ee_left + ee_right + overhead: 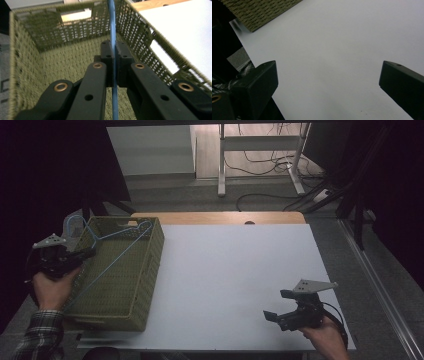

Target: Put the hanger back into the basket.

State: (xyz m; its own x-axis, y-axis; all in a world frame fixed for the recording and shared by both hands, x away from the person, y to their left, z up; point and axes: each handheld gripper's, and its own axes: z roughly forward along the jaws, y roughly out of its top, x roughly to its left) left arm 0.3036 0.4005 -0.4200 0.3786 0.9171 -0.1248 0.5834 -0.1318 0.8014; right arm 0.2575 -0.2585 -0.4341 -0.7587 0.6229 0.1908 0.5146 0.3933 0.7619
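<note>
1. Left gripper [75, 254]: at 9 o'clock on the table, over the basket's left rim; jaws pinched tight on the blue wire of the hanger [113, 50].
2. Hanger [107, 251]: blue, lying slantwise inside the basket, hook toward the far wall at 11 o'clock.
3. Basket [150, 270]: green woven, at the table's left edge.
4. Right gripper [280, 306]: at 5 o'clock, jaws wide apart, holding nothing, above bare white table [235, 270].
</note>
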